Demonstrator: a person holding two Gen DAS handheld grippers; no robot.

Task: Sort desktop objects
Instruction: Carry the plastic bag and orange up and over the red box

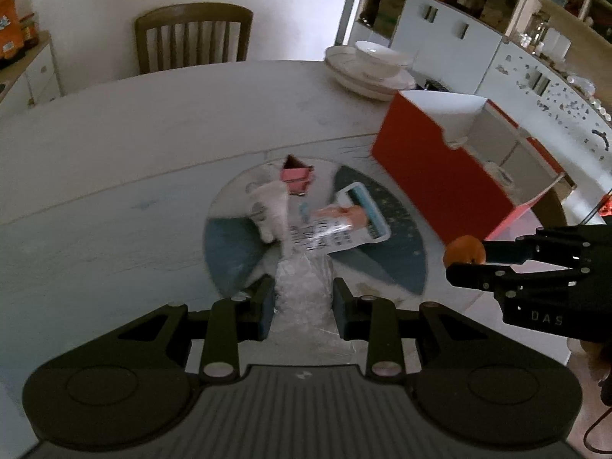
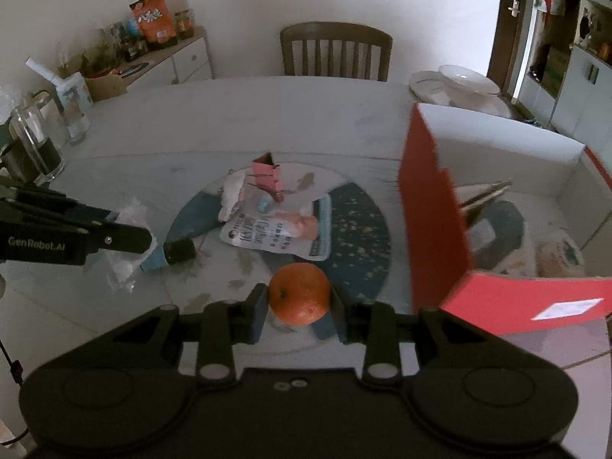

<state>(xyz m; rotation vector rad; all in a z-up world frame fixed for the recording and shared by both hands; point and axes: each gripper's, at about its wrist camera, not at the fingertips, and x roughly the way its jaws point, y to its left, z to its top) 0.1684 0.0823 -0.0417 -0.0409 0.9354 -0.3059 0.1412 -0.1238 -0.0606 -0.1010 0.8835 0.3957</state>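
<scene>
The right gripper point(image 2: 299, 298) clasped an orange point(image 2: 299, 292) above the surface point(image 2: 191, 114); the left gripper point(image 1: 302, 298) pinched crumpled clear plastic point(image 1: 302, 287). Each needed firm hold over the red box point(image 2: 432, 206) wall.

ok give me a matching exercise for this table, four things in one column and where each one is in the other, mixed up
Things
1. orange
2. crumpled clear plastic bag
3. white bowl
4. pink clip

Places
A. on the stacked plates at the far edge of the table
B. between the fingers of the right gripper
C. on the round mat in the middle of the table
D. between the fingers of the left gripper

Pairs: 1-B, 2-D, 3-A, 4-C
</scene>
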